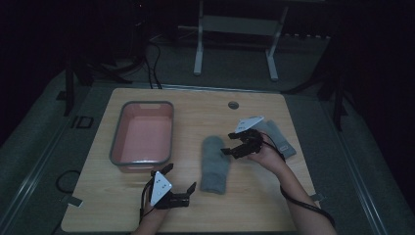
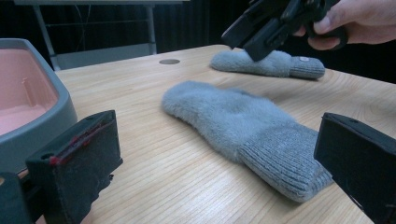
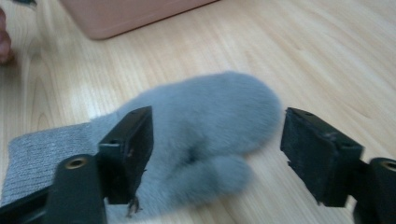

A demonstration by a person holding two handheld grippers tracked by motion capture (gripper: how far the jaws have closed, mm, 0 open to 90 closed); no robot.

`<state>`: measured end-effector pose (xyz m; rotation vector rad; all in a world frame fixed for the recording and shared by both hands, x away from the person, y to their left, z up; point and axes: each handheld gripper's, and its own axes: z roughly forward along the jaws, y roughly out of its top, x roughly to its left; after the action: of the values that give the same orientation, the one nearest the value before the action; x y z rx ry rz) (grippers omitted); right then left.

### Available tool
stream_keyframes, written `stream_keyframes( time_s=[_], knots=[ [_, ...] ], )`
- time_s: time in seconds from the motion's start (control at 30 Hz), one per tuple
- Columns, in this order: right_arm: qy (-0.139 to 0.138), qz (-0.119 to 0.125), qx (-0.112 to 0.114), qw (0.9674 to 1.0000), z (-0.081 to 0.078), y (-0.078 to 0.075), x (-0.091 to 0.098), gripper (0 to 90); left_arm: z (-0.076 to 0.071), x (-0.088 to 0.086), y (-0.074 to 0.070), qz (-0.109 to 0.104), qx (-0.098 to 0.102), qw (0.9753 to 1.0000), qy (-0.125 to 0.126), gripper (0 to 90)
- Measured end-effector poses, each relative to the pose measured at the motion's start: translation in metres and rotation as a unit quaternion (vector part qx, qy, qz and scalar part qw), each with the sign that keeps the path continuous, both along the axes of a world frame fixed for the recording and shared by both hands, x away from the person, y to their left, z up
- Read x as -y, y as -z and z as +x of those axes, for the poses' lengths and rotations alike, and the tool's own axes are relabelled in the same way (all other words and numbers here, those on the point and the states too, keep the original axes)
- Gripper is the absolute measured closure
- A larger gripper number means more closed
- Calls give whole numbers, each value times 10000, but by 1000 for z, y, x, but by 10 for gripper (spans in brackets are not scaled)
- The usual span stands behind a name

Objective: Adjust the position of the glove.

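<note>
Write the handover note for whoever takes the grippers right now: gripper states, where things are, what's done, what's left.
Left hand-held gripper: open, holding nothing, low over the table's near edge beside the pink bin.
Right hand-held gripper: open, nothing between the jaws, above the near mitten.
Near mitten lies flat mid-table; second mitten lies flat farther right, behind the right hand.
Done: neither mitten is in the bin.
Left, probably: grasp each mitten and put it in the bin.
</note>
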<state>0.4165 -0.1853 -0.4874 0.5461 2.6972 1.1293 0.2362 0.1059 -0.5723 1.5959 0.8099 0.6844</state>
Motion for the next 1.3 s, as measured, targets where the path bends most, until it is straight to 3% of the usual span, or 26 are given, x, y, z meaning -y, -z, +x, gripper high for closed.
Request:
stream_keyframes(
  time_s=[0.17, 0.23, 0.3, 0.47, 0.6, 0.73, 0.8, 0.87, 0.9, 1.0, 1.3],
  knots=[
    [392, 39, 302, 9988, -1, -11, 24, 297, 0, 0, 0, -3, -9, 10000, -1, 9],
    [762, -78, 296, 9966, 1, -13, 33, 275, 0, 0, 0, 1, -10, 10000, 1, 9],
    [933, -188, 391, 9947, 2, -14, 43, 309, 0, 0, 0, -4, -7, 10000, -2, 9],
    [1242, -105, 254, 9919, 8, -13, 70, 307, 0, 0, 0, -9, -18, 10000, -4, 9],
    [1625, -120, 299, 9862, 13, -13, 90, 317, 0, 0, 0, -15, -17, 10000, -11, 9],
    [1928, -117, 341, 9806, 21, -12, 110, 407, 0, 0, 0, -12, -17, 10000, -10, 9],
    [2114, -93, 290, 9769, 27, -7, 121, 420, 0, 0, 0, -10, -16, 10000, -10, 9],
    [2177, -135, 223, 9757, 32, -2, 129, 437, 0, 0, 0, -13, -14, 10000, -4, 9],
    [2276, -230, 294, 9730, 35, 3, 132, 441, 0, 0, 0, -8, -16, 10000, -4, 9],
    [2340, -353, 257, 9713, 42, 14, 138, 464, 0, 0, 0, -6, -20, 10000, -3, 9],
    [2340, -629, 30, 9702, 52, 48, 145, 533, 0, 0, 0, -16, -15, 10000, 13, 8]
  ],
)
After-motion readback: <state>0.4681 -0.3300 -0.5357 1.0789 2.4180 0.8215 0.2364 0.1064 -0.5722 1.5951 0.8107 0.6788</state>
